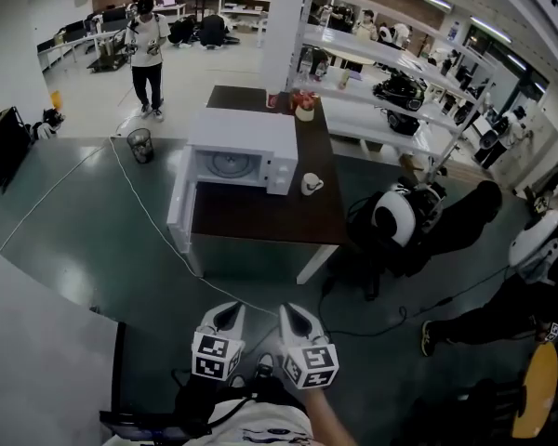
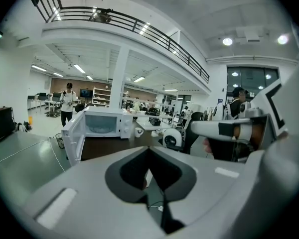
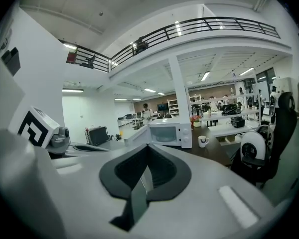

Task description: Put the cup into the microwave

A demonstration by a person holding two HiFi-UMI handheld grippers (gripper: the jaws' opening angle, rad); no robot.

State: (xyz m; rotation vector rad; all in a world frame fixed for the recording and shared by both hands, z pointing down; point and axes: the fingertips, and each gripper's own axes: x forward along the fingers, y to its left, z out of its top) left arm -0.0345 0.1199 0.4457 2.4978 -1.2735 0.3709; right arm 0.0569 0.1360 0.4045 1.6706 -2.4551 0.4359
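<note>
A white microwave [image 1: 234, 147] stands on a dark table [image 1: 260, 216] several steps ahead, its door [image 1: 180, 207] swung open to the left. A white cup [image 1: 311, 184] sits on the table just right of the microwave. Both grippers are low and close to my body, far from the table. My left gripper [image 1: 229, 312] and right gripper [image 1: 293, 312] are side by side, jaws together, holding nothing. The left gripper view shows the left gripper [image 2: 149, 151], the microwave [image 2: 102, 123] and the cup [image 2: 138, 131]. In the right gripper view are the right gripper [image 3: 148, 148], the microwave [image 3: 169, 133] and the cup [image 3: 203, 141].
An office chair [image 1: 395, 216] with a white back stands at the table's right corner. A cable [image 1: 158, 226] runs across the green floor to the table. A bin [image 1: 140, 144] stands left of the microwave, a flower pot [image 1: 304, 108] behind it. A person [image 1: 149, 49] stands far off.
</note>
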